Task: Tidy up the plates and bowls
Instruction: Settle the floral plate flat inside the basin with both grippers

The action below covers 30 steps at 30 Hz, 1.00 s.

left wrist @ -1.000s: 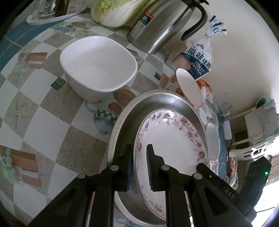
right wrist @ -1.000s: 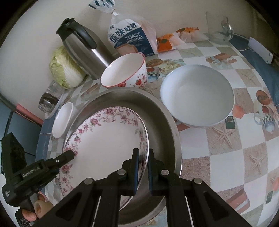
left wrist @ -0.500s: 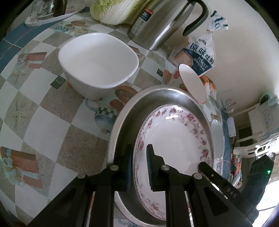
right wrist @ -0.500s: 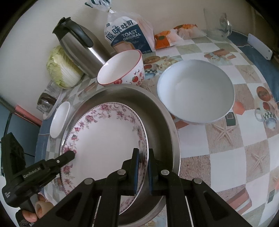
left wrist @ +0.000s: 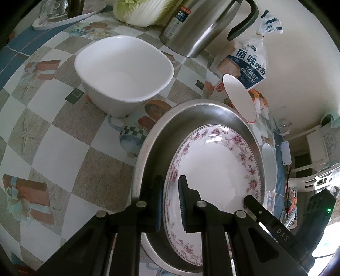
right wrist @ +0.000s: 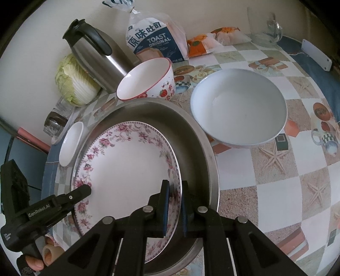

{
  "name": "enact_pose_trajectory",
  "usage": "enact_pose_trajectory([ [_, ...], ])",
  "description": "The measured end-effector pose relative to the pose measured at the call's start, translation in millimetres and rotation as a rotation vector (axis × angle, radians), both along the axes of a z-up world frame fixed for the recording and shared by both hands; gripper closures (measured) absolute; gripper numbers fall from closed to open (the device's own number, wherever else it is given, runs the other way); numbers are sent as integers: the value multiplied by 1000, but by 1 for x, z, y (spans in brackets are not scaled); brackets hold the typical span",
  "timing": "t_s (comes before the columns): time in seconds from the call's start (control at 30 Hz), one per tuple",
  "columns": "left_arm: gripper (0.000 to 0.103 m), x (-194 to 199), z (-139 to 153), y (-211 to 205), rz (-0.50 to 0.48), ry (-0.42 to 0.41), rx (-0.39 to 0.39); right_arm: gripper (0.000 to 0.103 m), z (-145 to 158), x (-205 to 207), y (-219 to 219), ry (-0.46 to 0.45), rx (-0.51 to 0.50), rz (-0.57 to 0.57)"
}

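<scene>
A white plate with a pink floral rim (left wrist: 214, 169) (right wrist: 127, 169) lies inside a wide steel basin (left wrist: 153, 144) (right wrist: 191, 135). My left gripper (left wrist: 170, 178) is shut on the plate's left rim. My right gripper (right wrist: 174, 182) has the opposite rim between its pads, and its jaws are starting to open. Each gripper shows in the other's view, the left gripper (right wrist: 82, 190) and the right gripper (left wrist: 250, 199) both at the plate's edge. Around the basin stand a white square bowl (left wrist: 125, 70), a strawberry-print bowl (right wrist: 146, 78) and a large round white bowl (right wrist: 238, 108).
A steel thermos jug (right wrist: 95, 57), a cabbage (right wrist: 74, 82) and a bag of toast (right wrist: 153, 40) stand along the back wall. Glasses on a tray (left wrist: 59, 12) sit at the far left corner. A checkered cloth (right wrist: 276, 191) covers the table.
The gap between the right gripper's pads looks a touch wider. Both grippers stay on the plate's rim and nothing else has visibly moved.
</scene>
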<state>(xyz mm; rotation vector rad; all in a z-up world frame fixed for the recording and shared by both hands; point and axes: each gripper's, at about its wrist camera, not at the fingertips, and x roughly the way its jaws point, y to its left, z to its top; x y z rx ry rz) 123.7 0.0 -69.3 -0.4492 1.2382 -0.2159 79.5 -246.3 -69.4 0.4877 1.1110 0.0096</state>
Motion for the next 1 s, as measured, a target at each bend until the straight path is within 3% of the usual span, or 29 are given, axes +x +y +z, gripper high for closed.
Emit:
enact_pose_trajectory([
  [0.37,89,-2,2,7,24,0,20,90,-2,2,5,8,-7,25],
  [0.63,89,-2,4,2,0,-30,91,89,-5,5,8,14,-16,35],
  [1.0,89,-1,1,-2,-19,-28,107,89,-3,4,8,15,-45,40],
])
